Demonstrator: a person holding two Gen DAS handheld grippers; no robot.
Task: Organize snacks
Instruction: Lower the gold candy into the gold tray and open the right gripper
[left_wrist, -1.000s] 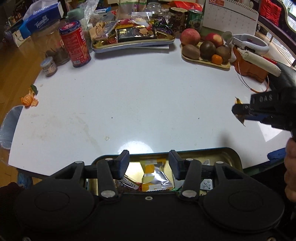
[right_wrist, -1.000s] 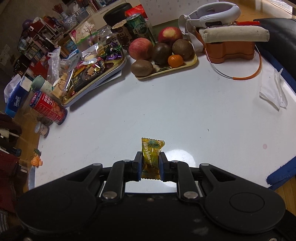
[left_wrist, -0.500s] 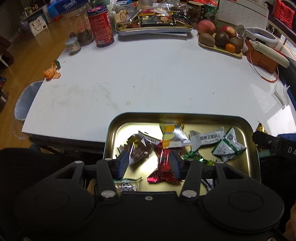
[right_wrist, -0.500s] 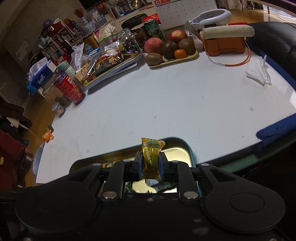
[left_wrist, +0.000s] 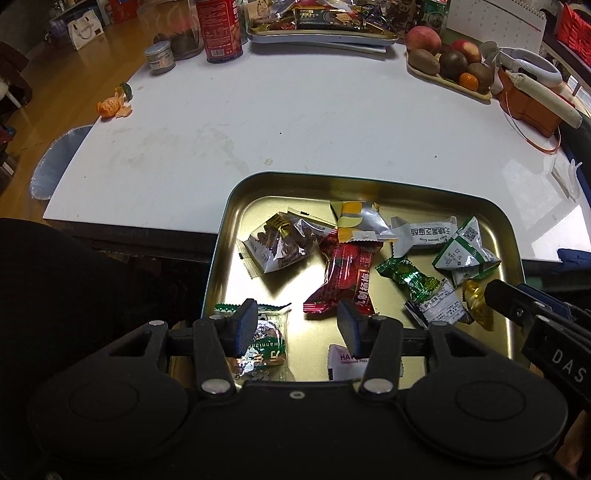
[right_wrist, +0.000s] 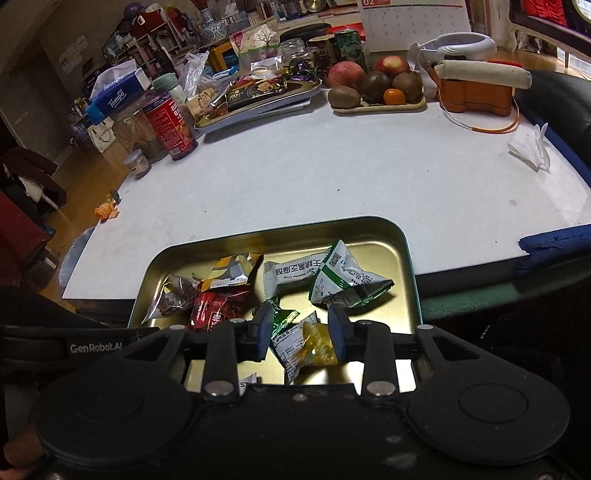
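A gold metal tin (left_wrist: 369, 188) sits at the near edge of the white table and overhangs it; it also shows in the right wrist view (right_wrist: 408, 258). It holds several wrapped snacks: a red pack (left_wrist: 343, 277), a green candy (left_wrist: 410, 278), a white-green pack (right_wrist: 343, 280). The yellow candy (right_wrist: 319, 343) lies in the tin between the open fingers of my right gripper (right_wrist: 301, 336), and shows in the left wrist view (left_wrist: 476, 302). My left gripper (left_wrist: 297, 328) is open and empty above the tin's near side.
At the far side stand a tray of snacks (left_wrist: 321, 31), a fruit tray (left_wrist: 448, 70), a red can (left_wrist: 219, 29), a small jar (left_wrist: 159, 57). An orange holder (left_wrist: 528, 103) is at right. Orange peel (left_wrist: 110, 107) lies at the left edge.
Both grippers drew back over the tin. My right gripper opened and let go of the yellow candy, which now lies in the tin. My left gripper stayed open.
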